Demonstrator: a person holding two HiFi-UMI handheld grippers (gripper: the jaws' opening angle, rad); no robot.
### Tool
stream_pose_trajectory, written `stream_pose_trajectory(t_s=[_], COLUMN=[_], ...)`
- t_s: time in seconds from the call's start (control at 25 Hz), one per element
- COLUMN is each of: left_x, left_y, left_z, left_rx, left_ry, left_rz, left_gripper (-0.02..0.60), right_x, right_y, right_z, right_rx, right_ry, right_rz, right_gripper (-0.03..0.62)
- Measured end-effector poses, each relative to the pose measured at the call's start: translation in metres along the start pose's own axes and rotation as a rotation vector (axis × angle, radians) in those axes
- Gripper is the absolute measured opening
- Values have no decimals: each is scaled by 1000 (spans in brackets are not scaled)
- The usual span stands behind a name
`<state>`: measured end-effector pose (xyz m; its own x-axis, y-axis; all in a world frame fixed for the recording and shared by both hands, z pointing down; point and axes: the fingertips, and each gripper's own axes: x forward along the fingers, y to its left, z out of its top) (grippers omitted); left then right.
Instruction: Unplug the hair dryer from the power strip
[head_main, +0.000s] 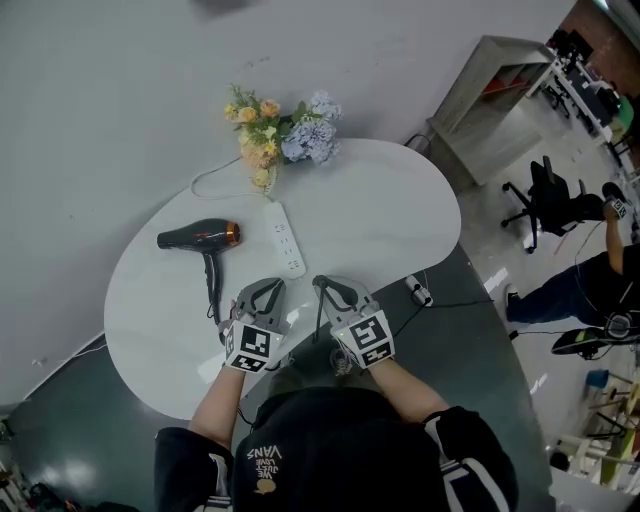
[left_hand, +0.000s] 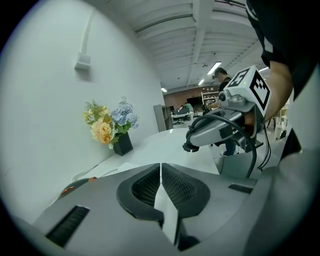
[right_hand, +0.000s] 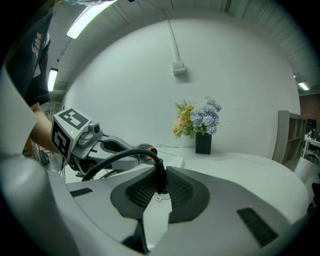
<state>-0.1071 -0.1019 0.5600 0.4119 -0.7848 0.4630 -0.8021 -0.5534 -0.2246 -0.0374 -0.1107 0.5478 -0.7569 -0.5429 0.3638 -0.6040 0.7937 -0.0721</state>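
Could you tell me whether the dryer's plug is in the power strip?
Out: the right claw holds the plug clear of the strip.

A plain white wall (head_main: 120, 90) backs the white, rounded surface (head_main: 400, 210), with dark grey glossy floor (head_main: 60, 440) around it. To the right stand a grey open shelf unit (head_main: 490, 110) and a black office chair (head_main: 548, 195). A long ceiling strip light (right_hand: 87, 17) glows overhead.

I see the hair dryer (head_main: 198, 237), black with a copper ring at its nozzle, lying on its side on the white table (head_main: 380, 220), nozzle toward the power strip (head_main: 285, 238). The strip is white and lies flat just right of it. The dryer's black cord (right_hand: 117, 159) arcs over, and its plug (right_hand: 159, 175) is pinched between the right gripper's (right_hand: 160, 187) jaws, apart from the strip.
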Motion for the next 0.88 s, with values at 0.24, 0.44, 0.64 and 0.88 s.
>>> stream_pose_trajectory(t_s=[0.24,0.44,0.64,0.88], left_x=[-19,-34,-44,-55], left_y=[-14,-27,-43,-64], left_z=[13,23,29,37], left_rx=[-33,-70,-94,-108], left_ry=[-32,-52,-51,-66], left_rz=[60,103,141,192], left_gripper=[21,20,20,20], right_x=[-20,-39,-59,-81], right_y=[6,10,10,10], right_z=[-1,2,3,-4], right_rx=[-13,-21,-27,-33], right_ry=[-8,-24,-36,-44], right_rz=[24,41,63,98], right_gripper=[74,74,74,74])
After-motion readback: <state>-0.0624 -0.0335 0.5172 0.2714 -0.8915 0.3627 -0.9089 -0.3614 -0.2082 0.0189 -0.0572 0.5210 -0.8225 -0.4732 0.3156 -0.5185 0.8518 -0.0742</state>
